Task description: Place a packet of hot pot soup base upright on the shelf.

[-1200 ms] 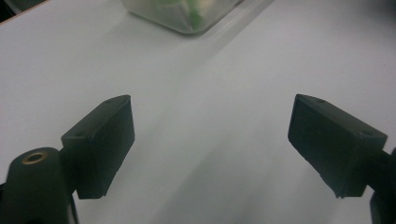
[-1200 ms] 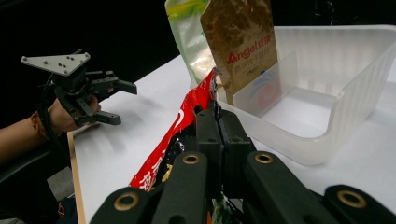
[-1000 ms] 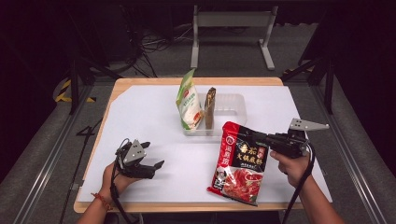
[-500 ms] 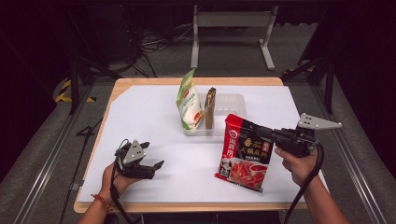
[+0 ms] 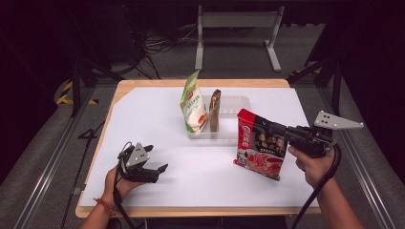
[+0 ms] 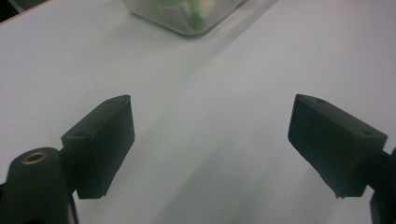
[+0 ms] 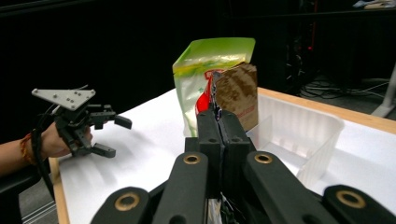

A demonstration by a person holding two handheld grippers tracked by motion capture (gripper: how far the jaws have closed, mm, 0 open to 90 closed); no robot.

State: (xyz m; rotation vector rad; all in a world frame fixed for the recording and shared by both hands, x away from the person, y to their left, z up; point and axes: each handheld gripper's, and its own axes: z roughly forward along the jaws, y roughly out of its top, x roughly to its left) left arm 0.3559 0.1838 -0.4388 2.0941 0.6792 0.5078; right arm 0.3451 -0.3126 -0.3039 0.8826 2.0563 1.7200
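Raised since before: red pouch | right claw clamped on it

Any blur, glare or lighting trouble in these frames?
High view: white table cover bright and even, surroundings near black. Left gripper view: clear tray soft and out of focus. Right gripper view: dark backdrop, green pouch fairly sharp.

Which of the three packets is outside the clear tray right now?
The red packet, clamped in the right gripper above the white table cover. The green-and-white packet and the brown packet stand upright inside the clear tray.
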